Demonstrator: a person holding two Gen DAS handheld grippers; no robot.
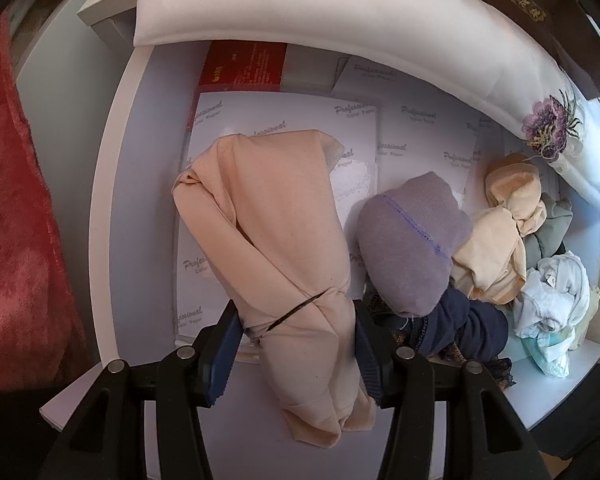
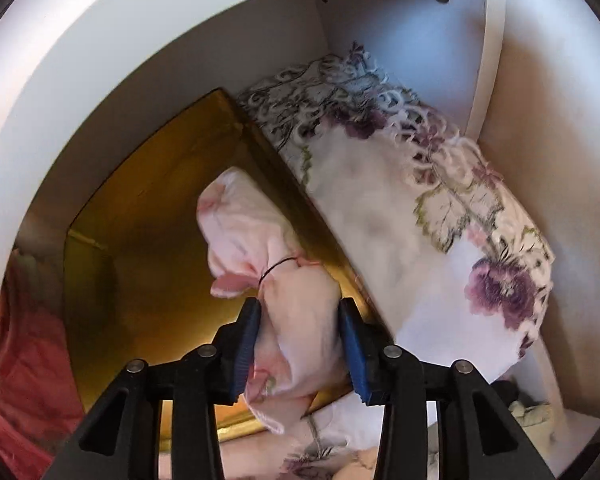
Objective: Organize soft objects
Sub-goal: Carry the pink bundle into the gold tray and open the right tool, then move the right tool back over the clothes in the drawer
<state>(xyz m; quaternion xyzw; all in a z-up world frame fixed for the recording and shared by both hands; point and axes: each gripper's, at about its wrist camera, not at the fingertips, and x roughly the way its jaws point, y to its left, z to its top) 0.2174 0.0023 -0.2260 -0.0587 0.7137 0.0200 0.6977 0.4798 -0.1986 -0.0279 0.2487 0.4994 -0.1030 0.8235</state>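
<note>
Blue-padded, the left gripper (image 1: pixel 296 354) pinches a peach bundle (image 1: pixel 276 236) above paper sheets (image 1: pixel 416 136); the right gripper (image 2: pixel 300 346) pinches a pink bundle (image 2: pixel 260 280) over a gold box (image 2: pixel 156 220). Soft cloth may slip, or snag the box rim.

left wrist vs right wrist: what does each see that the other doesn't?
Left wrist only: the left gripper shut on a peach bundle tied with a black band, over sheets of printed paper; beside it a lavender bundle, a cream bundle, a navy cloth and a white cloth.

Right wrist only: the right gripper shut on a pink floral bundle, over an open gold box on a white shelf.

Both: a white pillow with purple flowers and red fabric at the left edge.
</note>
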